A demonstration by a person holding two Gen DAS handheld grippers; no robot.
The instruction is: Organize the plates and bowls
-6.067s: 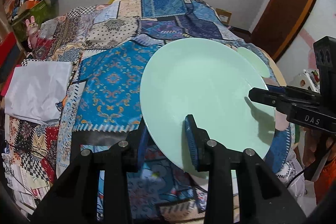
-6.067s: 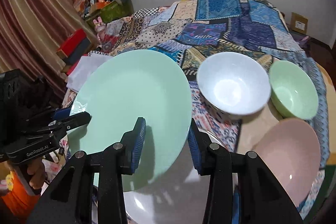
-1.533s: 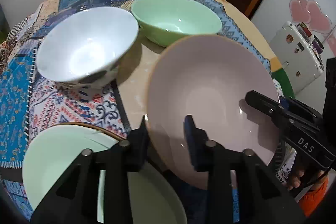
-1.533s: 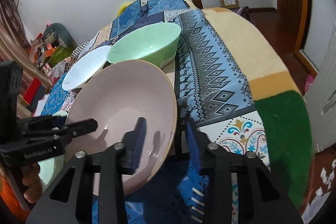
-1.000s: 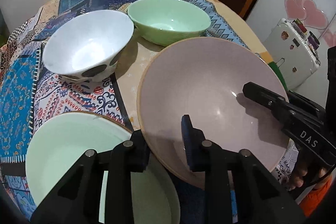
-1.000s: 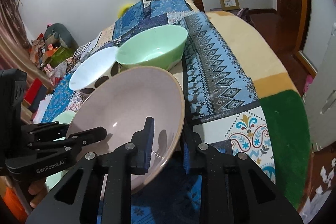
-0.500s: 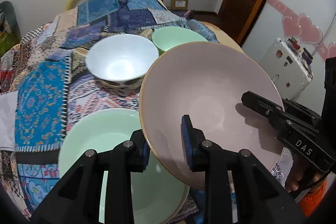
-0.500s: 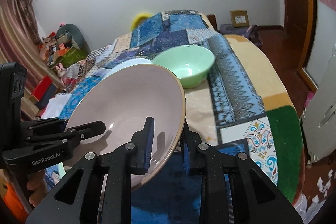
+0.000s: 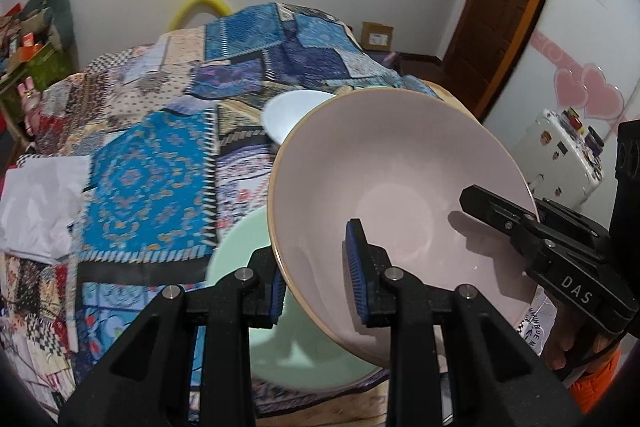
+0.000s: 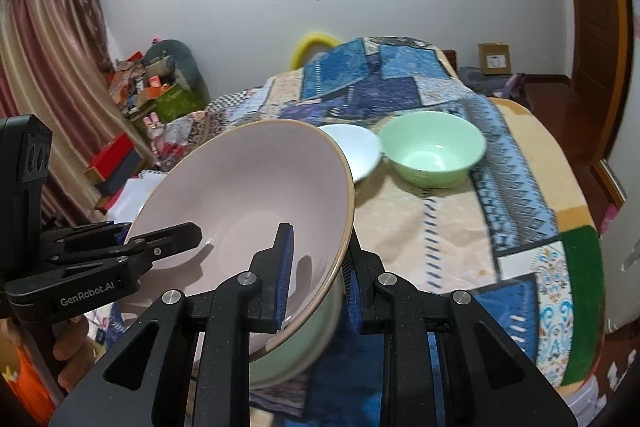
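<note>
Above a quilt-covered table [image 9: 152, 187], a pink plate [image 9: 400, 211] hangs in the air between two handheld grippers, each pinching an opposite side of its rim. Seen from the left wrist, the left gripper [image 9: 316, 287] has one blue pad inside the dish and one under the near edge, jaws pressed onto the rim; the right gripper [image 10: 316, 279] grips the far side the same way, its jaws closed on the rim in the right wrist view.

Directly below the raised dish lies a pale green plate [image 9: 240, 259], resting flat on the cloth near the table's front edge. Further back stand a white bowl [image 10: 356, 151] and a green bowl [image 10: 432, 151], touching or nearly touching each other, neither one stacked.

Sorting appears to be partly along: the green plate looks already set in its place, and the pink plate is seemingly about to join it as a stack. Still left, by the look of things, are lowering the pink plate and nesting the two bowls.

Round and shallow, the pink plate has no long axis of its own; its open face points upward and tips toward the left gripper's camera, the rim on the right gripper's side riding higher. Levelling it before release would likely keep it from sliding off the green plate beneath
</note>
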